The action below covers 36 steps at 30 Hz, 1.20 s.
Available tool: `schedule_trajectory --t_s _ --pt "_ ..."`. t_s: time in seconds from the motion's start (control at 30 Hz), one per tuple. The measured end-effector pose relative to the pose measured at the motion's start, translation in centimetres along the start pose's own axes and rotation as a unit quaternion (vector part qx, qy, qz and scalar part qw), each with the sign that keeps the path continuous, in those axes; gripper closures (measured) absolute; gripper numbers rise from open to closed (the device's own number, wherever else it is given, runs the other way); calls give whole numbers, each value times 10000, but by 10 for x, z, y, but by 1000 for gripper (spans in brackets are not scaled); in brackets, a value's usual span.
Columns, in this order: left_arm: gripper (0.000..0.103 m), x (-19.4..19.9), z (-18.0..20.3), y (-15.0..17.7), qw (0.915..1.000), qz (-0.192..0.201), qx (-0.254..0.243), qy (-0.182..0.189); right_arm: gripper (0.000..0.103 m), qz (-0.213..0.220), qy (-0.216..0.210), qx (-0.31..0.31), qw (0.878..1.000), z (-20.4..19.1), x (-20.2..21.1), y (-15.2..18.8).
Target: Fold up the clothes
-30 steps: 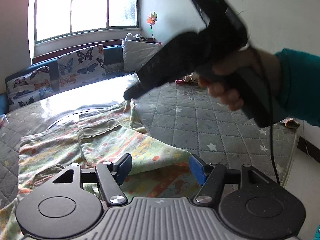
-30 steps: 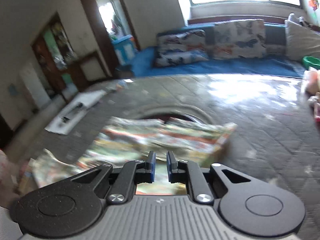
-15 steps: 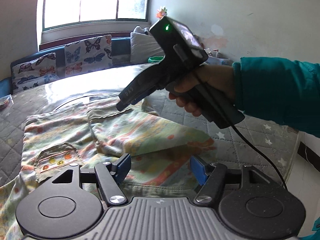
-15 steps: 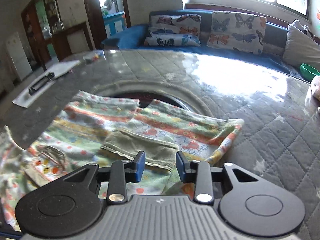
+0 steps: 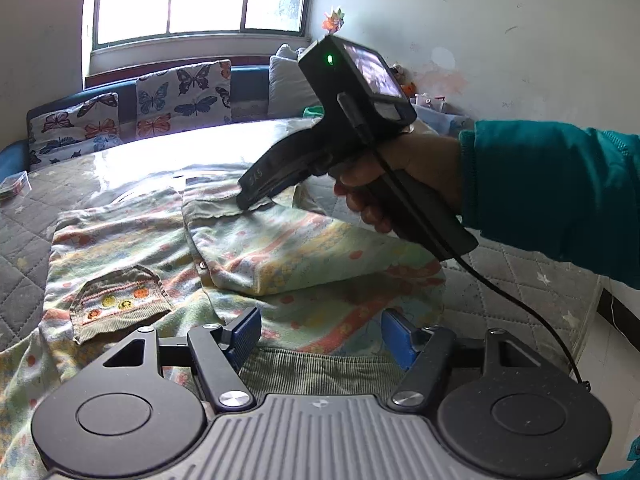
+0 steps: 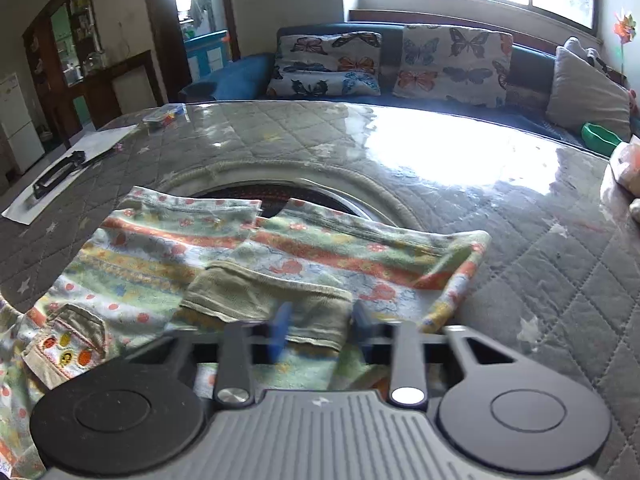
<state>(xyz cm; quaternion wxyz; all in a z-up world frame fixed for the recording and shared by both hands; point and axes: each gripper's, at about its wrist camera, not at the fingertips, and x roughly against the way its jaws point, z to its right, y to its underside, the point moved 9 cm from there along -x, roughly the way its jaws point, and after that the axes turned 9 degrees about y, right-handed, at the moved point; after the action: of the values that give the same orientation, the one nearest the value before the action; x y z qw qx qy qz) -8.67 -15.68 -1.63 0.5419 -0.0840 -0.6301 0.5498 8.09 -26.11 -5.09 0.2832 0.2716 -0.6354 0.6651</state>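
Note:
A floral striped garment [image 5: 280,248] lies spread on the grey quilted table [image 5: 500,280], one sleeve folded across its body. A knitted pocket [image 5: 120,300] shows on its left part. My left gripper [image 5: 320,336] is open and empty, low over the garment's near corduroy hem. My right gripper [image 6: 320,326] is open just above the sleeve's olive cuff [image 6: 272,300], holding nothing. In the left wrist view the right gripper's tip [image 5: 256,196] rests near that cuff.
A sofa with butterfly cushions [image 6: 400,60] runs behind the table. A white sheet with a black tool [image 6: 60,172] and a small clear box [image 6: 166,116] lie at the table's far left. A green bowl [image 6: 600,136] sits far right.
My right gripper was shut, then opened and let the sleeve cuff lie on the garment. It has come lower over the cuff. The left gripper stayed open, shifting slightly closer.

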Motion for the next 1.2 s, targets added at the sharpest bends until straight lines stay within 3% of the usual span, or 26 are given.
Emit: schedule_trajectory --t_s 0.07,0.3,0.43,0.6,0.77,0.9,0.97,1.07,1.17,1.2 --pt "33 -1 0 2 10000 -39 21 -7 98 76 53 65 9999 -1 5 -2" --pt "33 -3 6 8 9999 -103 -29 44 100 610 555 84 9966 34 60 -16" --pt "33 -5 11 9 9999 -121 -95 73 100 920 1168 102 9888 79 113 -13" --pt "33 -6 18 11 9996 -155 -194 114 100 1138 2148 65 9700 145 176 13" --pt "33 -10 25 16 9989 -249 -345 186 100 724 2758 -333 9579 206 192 70" --pt "32 -12 32 21 9979 -365 -495 220 91 42 3017 -658 9511 236 168 125" --pt "31 -11 34 24 9972 -418 -577 228 90 -147 3003 -754 9507 241 160 140" --pt "31 -10 36 24 9966 -465 -620 269 84 -77 2869 -851 9541 239 161 144" --pt "31 -8 39 12 9969 -335 -656 273 69 187 2301 -882 9690 216 161 128" --pt "31 -8 41 7 9971 -280 -648 290 69 237 2069 -830 9745 202 157 123"
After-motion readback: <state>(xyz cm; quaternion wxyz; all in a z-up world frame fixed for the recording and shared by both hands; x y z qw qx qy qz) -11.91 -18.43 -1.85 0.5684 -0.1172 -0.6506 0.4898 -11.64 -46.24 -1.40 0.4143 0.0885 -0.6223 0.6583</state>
